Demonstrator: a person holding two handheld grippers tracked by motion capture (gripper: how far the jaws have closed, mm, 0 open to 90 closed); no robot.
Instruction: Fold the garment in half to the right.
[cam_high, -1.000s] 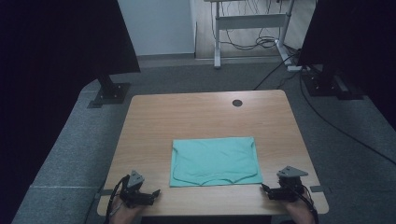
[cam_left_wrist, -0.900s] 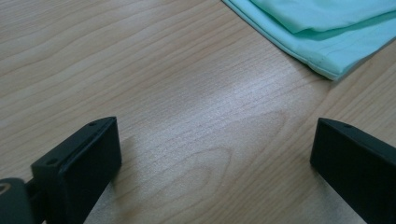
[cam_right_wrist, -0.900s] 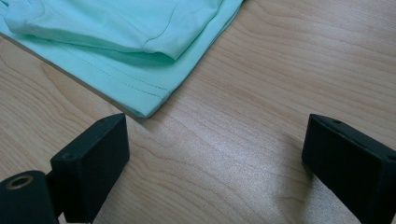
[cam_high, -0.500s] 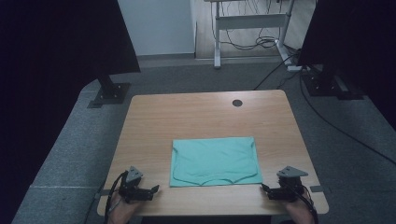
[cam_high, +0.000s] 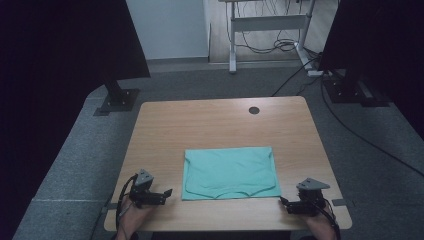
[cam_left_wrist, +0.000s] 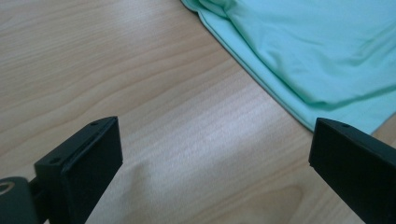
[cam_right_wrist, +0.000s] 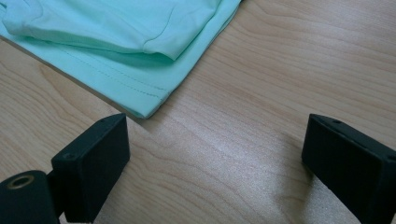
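A folded mint-green cloth (cam_high: 230, 172) lies flat on the near half of the wooden table (cam_high: 200, 125). My left gripper (cam_high: 166, 193) rests at the table's front left, just left of the cloth's near left corner, open with nothing between its jaws. In the left gripper view the cloth (cam_left_wrist: 317, 51) fills the upper right, its hem running toward the right jaw. My right gripper (cam_high: 283, 202) sits at the front right, open and empty. In the right gripper view the cloth's corner (cam_right_wrist: 144, 111) ends just above the left jaw.
A small dark round hole (cam_high: 254, 110) marks the table's far side. Black stand bases (cam_high: 118, 100) rest on the grey carpet at far left and far right (cam_high: 350, 90). A white desk frame (cam_high: 265, 25) with cables stands beyond.
My left gripper has shifted slightly, about where it was at the front left edge. The right gripper and the cloth have not moved.
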